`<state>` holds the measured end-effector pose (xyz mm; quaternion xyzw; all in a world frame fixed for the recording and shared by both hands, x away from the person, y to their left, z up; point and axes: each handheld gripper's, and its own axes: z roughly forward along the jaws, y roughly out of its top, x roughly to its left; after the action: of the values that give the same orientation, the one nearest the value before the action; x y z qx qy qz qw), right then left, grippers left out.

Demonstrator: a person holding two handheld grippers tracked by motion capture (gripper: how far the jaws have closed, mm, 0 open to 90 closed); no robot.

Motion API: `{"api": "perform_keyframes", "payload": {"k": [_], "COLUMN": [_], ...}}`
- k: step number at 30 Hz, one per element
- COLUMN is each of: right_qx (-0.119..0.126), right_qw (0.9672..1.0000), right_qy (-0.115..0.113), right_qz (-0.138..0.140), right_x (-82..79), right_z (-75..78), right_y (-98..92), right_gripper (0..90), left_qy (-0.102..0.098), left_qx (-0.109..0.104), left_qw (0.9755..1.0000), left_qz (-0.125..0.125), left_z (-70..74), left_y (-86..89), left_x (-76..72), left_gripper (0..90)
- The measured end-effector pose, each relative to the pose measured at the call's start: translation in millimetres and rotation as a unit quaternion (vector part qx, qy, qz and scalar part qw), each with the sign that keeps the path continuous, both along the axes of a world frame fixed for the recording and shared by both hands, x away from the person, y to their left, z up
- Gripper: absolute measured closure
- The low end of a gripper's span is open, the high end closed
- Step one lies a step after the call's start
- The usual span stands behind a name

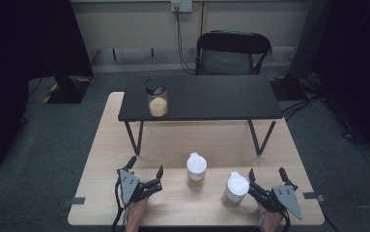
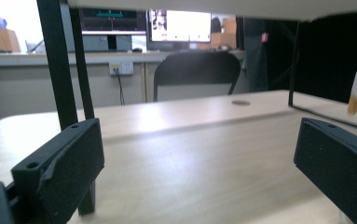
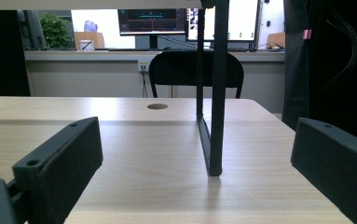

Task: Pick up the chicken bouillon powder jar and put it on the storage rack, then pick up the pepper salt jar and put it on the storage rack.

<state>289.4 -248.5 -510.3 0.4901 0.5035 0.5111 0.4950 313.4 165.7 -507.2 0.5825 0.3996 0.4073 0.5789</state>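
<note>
A pale wooden bench (image 1: 124,145) carries a low black shelf (image 1: 211,99) holding a lidless jar (image 1: 157,99). Two white-lidded jars (image 1: 196,170) stand near the front edge. The left gripper (image 1: 145,173) and right gripper (image 1: 265,179) rest wide open, the capped jars between them.

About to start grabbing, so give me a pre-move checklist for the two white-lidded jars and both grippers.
1. Left gripper open: ok, jaws wide apart in the left gripper view.
2. Right gripper open: ok, nothing between its jaws.
3. Two white-lidded jars upright on the light wooden table: ok, middle jar and right jar both stand.
4. Right jar lined up with the right gripper: not ok, it stands beside the left jaw.
5. Lids sealed: cannot tell.
6. Open glass jar of tan grains on the black shelf clear of the hands: ok.
</note>
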Motion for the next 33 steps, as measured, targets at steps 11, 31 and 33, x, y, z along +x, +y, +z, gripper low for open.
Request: {"api": "perform_keyframes", "payload": {"k": [11,31,33], "right_qx": [0.001,-0.001,0.009], "right_qw": [1.0,0.9999,0.9999], "right_qy": [0.001,0.004,0.007], "right_qz": [-0.002,-0.014,-0.013], "right_x": [0.2,1.7,2.0], "right_z": [0.0,0.6,1.4], "right_y": [-0.1,0.7,-1.5], "right_gripper": [1.1,2.4,1.5], "left_qy": [-0.001,-0.001,-0.001], "left_qx": [-0.006,-0.006,-0.006], "left_qw": [0.9998,0.9998,0.9998], "left_qz": [0.017,0.017,0.017], "left_z": [-4.9,-4.8,-4.8], "left_y": [1.2,1.2,1.2], "left_x": [-0.2,-0.2,-0.2], "left_gripper": [2.8,2.0,1.9]}}
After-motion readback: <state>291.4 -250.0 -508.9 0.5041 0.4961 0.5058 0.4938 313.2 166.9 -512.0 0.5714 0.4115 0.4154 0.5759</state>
